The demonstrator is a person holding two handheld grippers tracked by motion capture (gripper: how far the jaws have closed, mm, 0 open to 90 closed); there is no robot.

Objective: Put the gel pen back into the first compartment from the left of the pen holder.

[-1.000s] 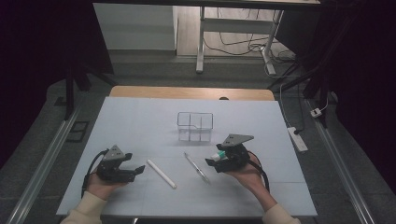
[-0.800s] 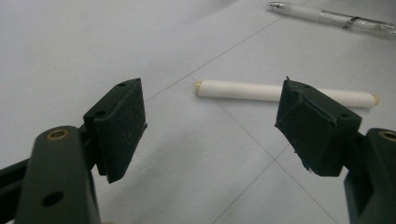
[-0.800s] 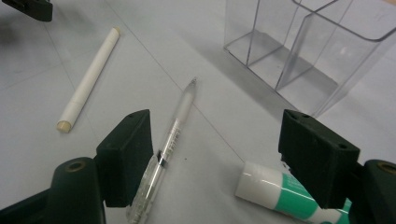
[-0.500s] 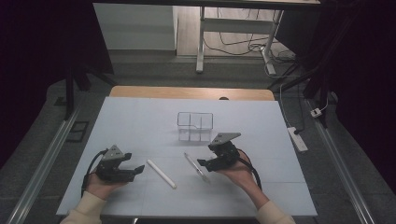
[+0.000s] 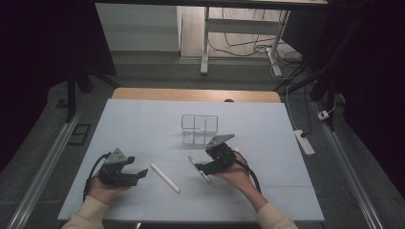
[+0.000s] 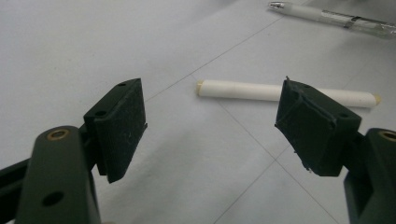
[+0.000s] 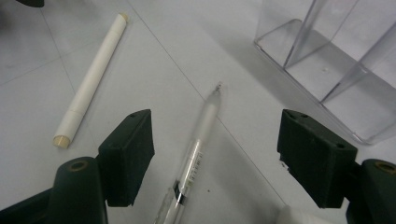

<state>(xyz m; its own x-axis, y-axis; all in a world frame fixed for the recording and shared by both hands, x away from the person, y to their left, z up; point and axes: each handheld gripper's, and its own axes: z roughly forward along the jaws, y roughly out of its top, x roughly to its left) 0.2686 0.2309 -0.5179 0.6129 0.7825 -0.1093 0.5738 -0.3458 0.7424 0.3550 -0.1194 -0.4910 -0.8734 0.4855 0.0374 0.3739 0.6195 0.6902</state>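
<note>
On the white table [image 5: 143, 119], seen from the high view, your right gripper [image 5: 204, 168] sits over the near end of the clear pen [image 5: 197, 168], jaws spread and gripping nothing; your left gripper [image 5: 138, 175] rests near the table's front left, also released, with the white stick [image 5: 165, 177] lying on the table between the two grippers; the clear divided box [image 5: 199, 129] stands just beyond the right gripper; in the left gripper view, your jaws stand wide apart and empty, the white stick [image 6: 243, 90] lies crosswise past them, partly hidden behind one pad, and the pen [image 6: 336, 18] lies farther off; in the right gripper view, the pen [image 7: 198, 149] runs lengthwise between your open jaws, touching neither pad, the stick [image 7: 91, 79] lies off to one side and the box [image 7: 327, 60] to the other
</note>
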